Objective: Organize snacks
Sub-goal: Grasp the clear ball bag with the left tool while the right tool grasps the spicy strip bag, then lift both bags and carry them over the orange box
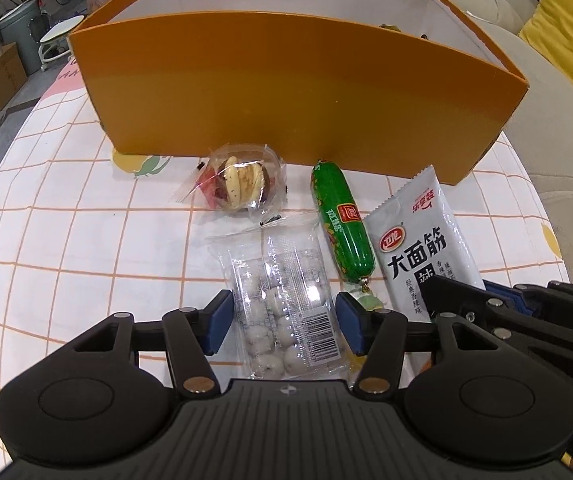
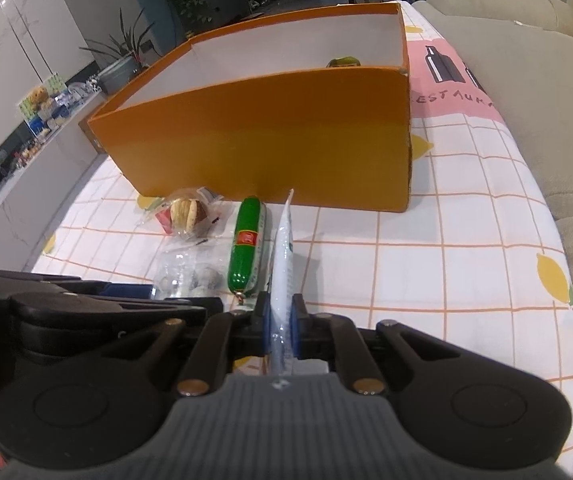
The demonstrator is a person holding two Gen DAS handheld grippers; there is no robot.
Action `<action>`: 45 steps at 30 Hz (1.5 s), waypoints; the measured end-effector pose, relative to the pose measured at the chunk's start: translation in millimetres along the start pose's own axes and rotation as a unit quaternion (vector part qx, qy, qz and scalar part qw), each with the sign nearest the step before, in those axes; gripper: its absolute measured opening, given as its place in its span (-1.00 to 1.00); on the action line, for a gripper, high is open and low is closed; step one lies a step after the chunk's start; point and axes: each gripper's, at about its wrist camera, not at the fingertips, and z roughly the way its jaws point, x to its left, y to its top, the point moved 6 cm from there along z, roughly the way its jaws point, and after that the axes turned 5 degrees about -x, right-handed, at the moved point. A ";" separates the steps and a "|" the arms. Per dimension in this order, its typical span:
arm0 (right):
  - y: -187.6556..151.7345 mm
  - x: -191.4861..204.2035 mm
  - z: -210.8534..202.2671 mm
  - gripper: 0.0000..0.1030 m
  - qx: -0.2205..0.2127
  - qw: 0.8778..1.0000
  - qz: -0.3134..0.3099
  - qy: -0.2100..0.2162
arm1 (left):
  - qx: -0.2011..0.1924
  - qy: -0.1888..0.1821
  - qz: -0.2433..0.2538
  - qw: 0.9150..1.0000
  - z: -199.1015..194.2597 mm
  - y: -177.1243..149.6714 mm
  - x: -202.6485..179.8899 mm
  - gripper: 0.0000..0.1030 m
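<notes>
An orange box [image 1: 286, 80] stands on the checked tablecloth; it also shows in the right wrist view [image 2: 270, 136]. In front lie a wrapped pastry [image 1: 238, 184], a green sausage [image 1: 342, 224], a clear pack of white balls [image 1: 286, 304] and a white snack packet [image 1: 418, 240]. My left gripper [image 1: 284, 320] is open, its pads on either side of the clear pack. My right gripper [image 2: 280, 332] is shut on the white snack packet [image 2: 282, 256], held edge-on. The sausage [image 2: 246, 244], pastry [image 2: 186, 212] and clear pack [image 2: 190, 276] show to its left.
A green item [image 2: 342, 62] lies inside the box at its far right corner. A grey sofa [image 2: 526, 80] with a yellow cushion [image 1: 566, 24] borders the table on the right. The table edge [image 1: 26, 120] falls off to the floor on the left.
</notes>
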 end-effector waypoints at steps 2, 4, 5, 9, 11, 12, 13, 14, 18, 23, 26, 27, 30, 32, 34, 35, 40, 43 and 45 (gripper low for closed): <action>0.2 1.6 -0.8 -0.90 0.001 1.000 -0.004 -0.002 | 0.001 0.000 -0.004 1.000 -2.3 -1.8 3.0 0.22; -0.1 1.7 -1.9 -0.90 0.002 1.000 -0.007 -0.004 | 0.001 0.001 -0.010 1.000 -5.8 -2.8 6.3 0.22; -0.2 1.8 -2.3 -0.90 0.003 1.000 -0.009 -0.006 | 0.001 0.001 -0.012 1.000 -7.8 -3.0 7.8 0.22; 0.2 2.3 -4.4 -0.90 0.004 1.000 -0.017 -0.014 | 0.001 -0.001 -0.021 1.000 -16.1 -2.1 12.1 0.22; 1.4 3.3 -6.6 -0.90 0.004 1.000 -0.023 -0.019 | -0.001 -0.002 -0.023 1.000 -21.0 -1.2 14.0 0.22; 1.9 4.4 -8.2 -0.90 0.003 0.999 -0.026 -0.021 | -0.003 -0.002 -0.024 1.000 -23.9 -0.1 14.6 0.22; 2.7 5.5 -9.5 -0.90 0.002 0.999 -0.031 -0.023 | -0.005 -0.003 -0.025 1.000 -26.9 0.5 14.7 0.22; 3.3 6.8 -11.1 -0.90 0.002 0.999 -0.035 -0.025 | -0.006 -0.004 -0.026 1.000 -29.6 1.6 14.9 0.22; 6.1 10.9 -17.1 -0.90 0.003 0.999 -0.039 -0.028 | -0.012 -0.006 -0.026 1.000 -40.4 6.0 14.6 0.22; 11.8 17.6 -28.5 -0.90 -0.005 0.998 -0.055 -0.035 | -0.027 -0.004 -0.021 0.999 -56.3 12.2 15.3 0.21; 17.1 21.4 -37.9 -0.90 -0.016 0.998 -0.058 -0.034 | -0.040 -0.007 -0.019 0.999 -67.1 17.0 13.2 0.21; 18.8 22.5 -40.9 -0.90 -0.020 0.998 -0.059 -0.032 | -0.046 -0.008 -0.018 0.999 -71.1 18.9 12.2 0.21; 25.8 26.8 -49.7 -0.90 -0.033 0.997 -0.062 -0.027 | -0.064 -0.014 -0.018 0.998 -82.6 25.6 9.8 0.21; 30.4 29.4 -55.6 -0.90 -0.041 0.997 -0.064 -0.024 | -0.074 -0.016 -0.017 0.997 -89.2 31.0 8.2 0.21; 35.4 31.0 -61.4 -0.90 -0.050 0.996 -0.066 -0.023 | -0.083 -0.020 -0.019 0.996 -95.3 36.8 7.6 0.21; 38.1 31.4 -63.6 -0.90 -0.054 0.996 -0.067 -0.023 | -0.087 -0.022 -0.020 0.996 -97.8 40.2 7.6 0.21; 54.0 29.8 -70.2 -0.90 -0.067 0.996 -0.062 -0.023 | -0.106 -0.024 -0.015 0.994 -106.7 57.6 6.5 0.21; 65.6 30.3 -72.6 -0.90 -0.076 0.995 -0.063 -0.023 | -0.118 -0.026 -0.012 0.993 -110.9 72.3 5.9 0.21; 75.3 31.6 -73.7 -0.90 -0.084 0.994 -0.069 -0.024 | -0.125 -0.028 -0.011 0.992 -112.3 83.2 4.9 0.21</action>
